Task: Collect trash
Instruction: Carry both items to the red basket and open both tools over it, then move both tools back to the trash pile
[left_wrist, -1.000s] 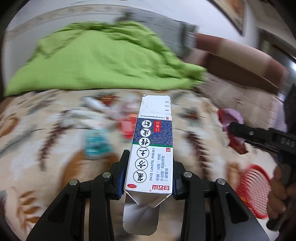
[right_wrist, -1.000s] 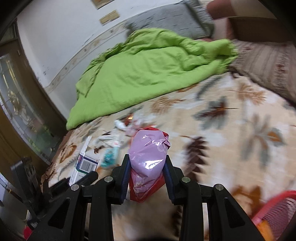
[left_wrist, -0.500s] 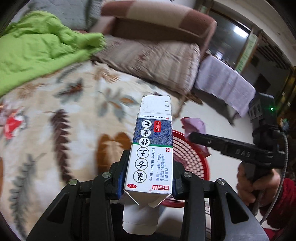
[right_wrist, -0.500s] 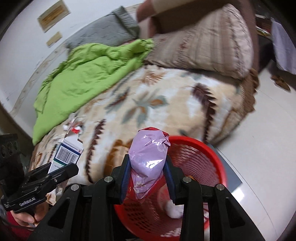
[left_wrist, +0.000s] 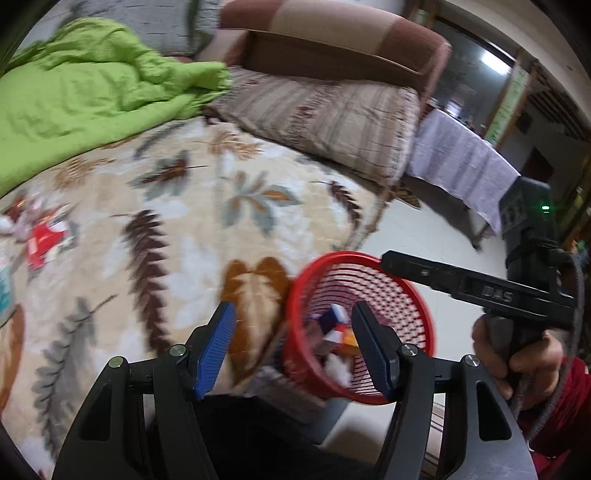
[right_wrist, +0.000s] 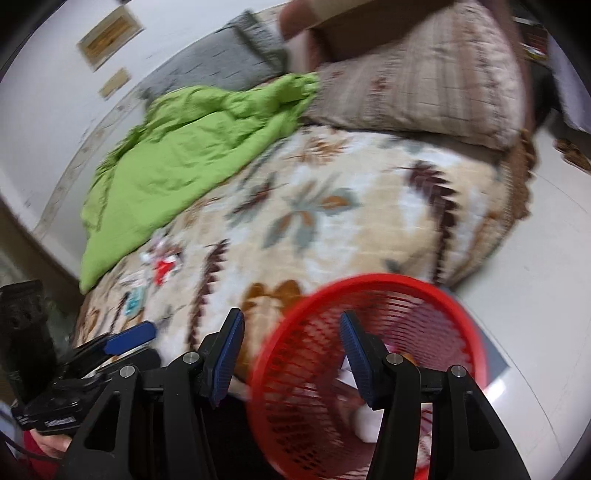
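A red mesh basket (left_wrist: 410, 291) stands on the floor beside the bed, with the medicine box (left_wrist: 334, 319) and other trash inside; it also shows in the right wrist view (right_wrist: 439, 299). My left gripper (left_wrist: 291, 343) is open and empty above the basket's near edge. My right gripper (right_wrist: 290, 356) is open and empty over the basket; it also shows in the left wrist view (left_wrist: 391, 260). More trash lies on the leaf-patterned blanket: a red wrapper (left_wrist: 42, 238) (right_wrist: 164, 267) and a teal packet (right_wrist: 133, 301).
A green quilt (left_wrist: 81, 92) is bunched at the back of the bed. A striped brown pillow (left_wrist: 332, 114) lies at the headboard side. White tiled floor (right_wrist: 546, 266) lies right of the basket. A covered table (left_wrist: 461, 170) stands further off.
Both grippers opened: the left let go of the medicine box and the right let go of the pink bag, which dropped into the red basket. Both views swung slightly back toward the bed.
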